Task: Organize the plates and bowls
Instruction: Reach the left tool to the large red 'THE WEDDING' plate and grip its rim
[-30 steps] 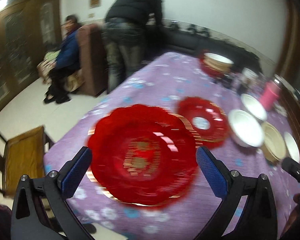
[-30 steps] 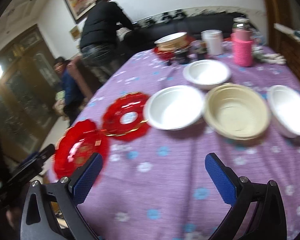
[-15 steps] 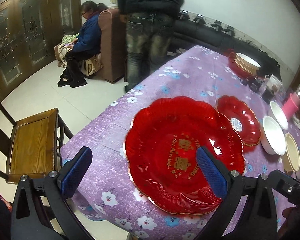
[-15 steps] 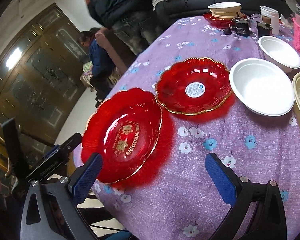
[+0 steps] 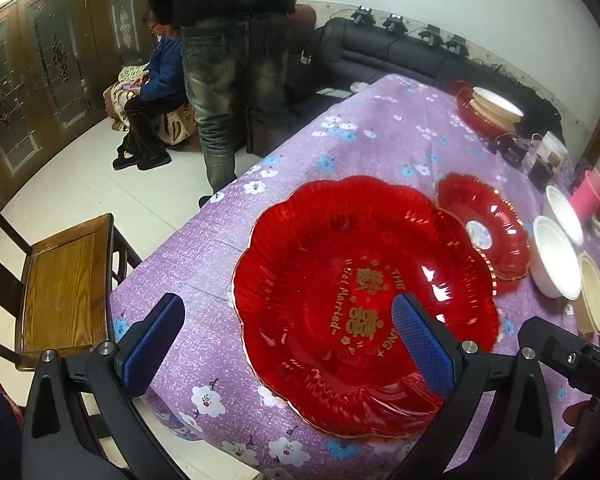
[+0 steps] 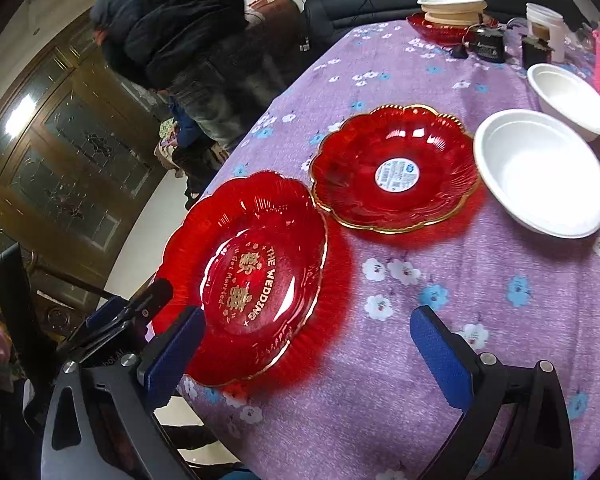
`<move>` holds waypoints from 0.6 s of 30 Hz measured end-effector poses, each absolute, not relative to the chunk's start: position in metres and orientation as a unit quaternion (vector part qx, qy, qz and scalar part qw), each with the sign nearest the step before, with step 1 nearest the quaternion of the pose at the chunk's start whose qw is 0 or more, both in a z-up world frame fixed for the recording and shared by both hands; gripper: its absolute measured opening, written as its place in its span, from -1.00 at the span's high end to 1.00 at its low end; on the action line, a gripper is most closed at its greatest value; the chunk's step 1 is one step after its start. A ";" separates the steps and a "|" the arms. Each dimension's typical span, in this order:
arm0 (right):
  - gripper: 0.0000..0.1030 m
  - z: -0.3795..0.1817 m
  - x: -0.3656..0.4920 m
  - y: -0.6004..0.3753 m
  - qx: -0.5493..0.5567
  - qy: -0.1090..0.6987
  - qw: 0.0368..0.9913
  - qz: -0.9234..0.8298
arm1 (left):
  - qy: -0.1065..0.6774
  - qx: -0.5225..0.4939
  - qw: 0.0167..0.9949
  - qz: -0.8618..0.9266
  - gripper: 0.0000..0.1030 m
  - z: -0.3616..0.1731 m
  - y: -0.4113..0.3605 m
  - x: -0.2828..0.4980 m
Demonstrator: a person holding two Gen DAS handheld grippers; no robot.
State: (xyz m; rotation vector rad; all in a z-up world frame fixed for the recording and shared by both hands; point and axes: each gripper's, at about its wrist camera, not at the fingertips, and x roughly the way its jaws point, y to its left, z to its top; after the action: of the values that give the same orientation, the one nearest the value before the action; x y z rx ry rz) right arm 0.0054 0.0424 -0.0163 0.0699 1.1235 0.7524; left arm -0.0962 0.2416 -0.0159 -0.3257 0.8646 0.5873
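A large red wedding plate [image 5: 364,300] lies near the table's corner, also in the right wrist view [image 6: 248,276]. A smaller red plate with a white sticker [image 6: 396,172] lies just beyond it [image 5: 488,228]. White bowls [image 6: 540,172] [image 5: 556,256] and a beige bowl [image 5: 594,298] follow in a row. My left gripper [image 5: 288,340] is open, its right finger over the large plate. My right gripper [image 6: 308,356] is open, low over the cloth at the plate's near edge.
The table has a purple flowered cloth [image 6: 440,320]. A far stack of bowls on a red plate [image 6: 452,12], a pink cup [image 5: 590,196] and small items stand at the far end. A wooden chair [image 5: 64,288] stands left. One person stands [image 5: 236,60], another sits.
Both grippers moved closer to the large red plate and lower; it now fills more of both views. The standing person stepped nearer the table's side.
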 end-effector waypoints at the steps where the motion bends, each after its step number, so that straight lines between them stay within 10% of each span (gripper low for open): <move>1: -0.97 -0.019 0.008 0.046 0.031 0.523 0.778 0.347 | 0.417 -0.156 0.851 0.281 -1.00 -0.019 0.244 -0.094; 7: -0.76 -0.038 0.020 0.067 0.029 0.551 0.762 0.339 | 0.439 -0.163 0.838 0.282 -0.99 -0.039 0.253 -0.085; 10: -0.48 -0.048 0.026 0.072 0.027 0.565 0.757 0.328 | 0.453 -0.167 0.828 0.285 -0.64 -0.046 0.256 -0.083; 14: 0.01 -0.061 0.032 0.076 0.024 0.581 0.751 0.314 | 0.481 -0.190 0.808 0.283 0.39 -0.062 0.262 -0.080; 18: 0.72 -0.066 0.031 0.082 0.015 0.584 0.744 0.325 | 0.464 -0.196 0.811 0.299 0.62 -0.057 0.262 -0.085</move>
State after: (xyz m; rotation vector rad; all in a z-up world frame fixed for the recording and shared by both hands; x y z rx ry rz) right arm 0.0314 0.0819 -0.0656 0.0318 1.2780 0.7110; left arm -0.0849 0.2621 -0.0571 -0.4178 0.9904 0.6385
